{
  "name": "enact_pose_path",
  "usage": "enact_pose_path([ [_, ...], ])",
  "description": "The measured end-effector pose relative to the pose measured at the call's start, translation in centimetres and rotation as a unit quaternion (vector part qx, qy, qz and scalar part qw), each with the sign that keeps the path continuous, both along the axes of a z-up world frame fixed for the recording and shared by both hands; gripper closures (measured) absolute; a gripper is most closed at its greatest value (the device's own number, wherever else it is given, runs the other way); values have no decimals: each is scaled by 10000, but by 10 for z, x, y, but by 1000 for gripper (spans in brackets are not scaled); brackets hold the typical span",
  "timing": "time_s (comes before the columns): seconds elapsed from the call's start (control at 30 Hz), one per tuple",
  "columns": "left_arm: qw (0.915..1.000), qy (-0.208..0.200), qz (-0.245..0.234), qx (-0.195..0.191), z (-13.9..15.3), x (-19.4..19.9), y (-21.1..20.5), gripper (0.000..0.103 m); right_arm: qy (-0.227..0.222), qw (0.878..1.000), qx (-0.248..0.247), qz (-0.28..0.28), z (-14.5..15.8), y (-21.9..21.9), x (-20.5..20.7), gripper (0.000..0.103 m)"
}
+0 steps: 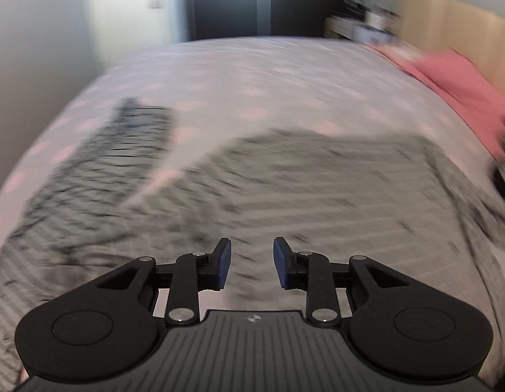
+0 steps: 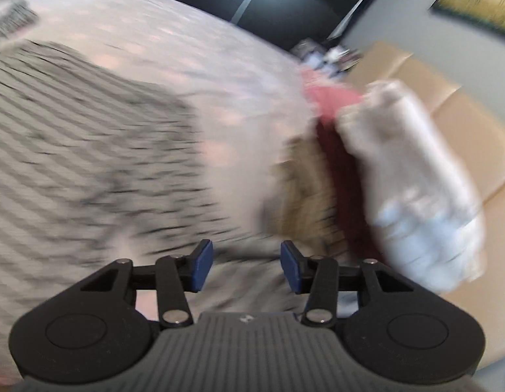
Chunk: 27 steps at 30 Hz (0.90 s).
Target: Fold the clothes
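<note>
A grey striped garment lies spread on the bed, one sleeve stretched toward the far left. My left gripper hovers over its near part, jaws open with nothing between the blue pads. In the right wrist view the same striped garment fills the left half. My right gripper stands open above its near edge, empty. Both views are blurred by motion.
The bed cover is white with pale pink dots. A pink pillow lies by the beige headboard. At the right a pile holds a white garment, a dark red one and a tan one. A dark wardrobe stands beyond.
</note>
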<state>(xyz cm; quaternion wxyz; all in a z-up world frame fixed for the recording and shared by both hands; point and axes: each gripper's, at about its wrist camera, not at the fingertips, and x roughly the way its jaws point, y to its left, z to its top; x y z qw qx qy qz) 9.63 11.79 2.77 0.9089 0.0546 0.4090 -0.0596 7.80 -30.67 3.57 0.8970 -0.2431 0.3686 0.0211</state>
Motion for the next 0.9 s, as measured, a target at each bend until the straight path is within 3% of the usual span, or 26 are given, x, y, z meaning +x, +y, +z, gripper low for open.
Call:
enact_pose_path([
  [0.07, 9990, 175, -403, 107, -14, -13, -30, 77, 358, 9971, 638, 194, -4, 9, -20, 69],
  [0.2, 9943, 518, -913, 199, -44, -35, -69, 77, 917, 9861, 1295, 499, -30, 34, -57, 70],
  [0.37, 9849, 854, -1452, 405, -75, -56, -103, 77, 1484, 9777, 1337, 650, -66, 52, -94, 70],
  [0.63, 9763, 1071, -1782, 606, -94, -59, -126, 77, 2055, 9639, 1619, 500, -101, 46, -97, 70],
  [0.7, 9754, 1116, -1794, 633, -98, -57, -129, 77, 2101, 9615, 1678, 568, -104, 48, -98, 89],
  [0.8, 9743, 1183, -1795, 677, -103, -55, -131, 77, 2118, 9632, 1554, 567, -108, 52, -96, 97],
  [0.9, 9743, 1215, -1774, 669, -106, -54, -129, 76, 2138, 9620, 1616, 527, -103, 47, -96, 99],
])
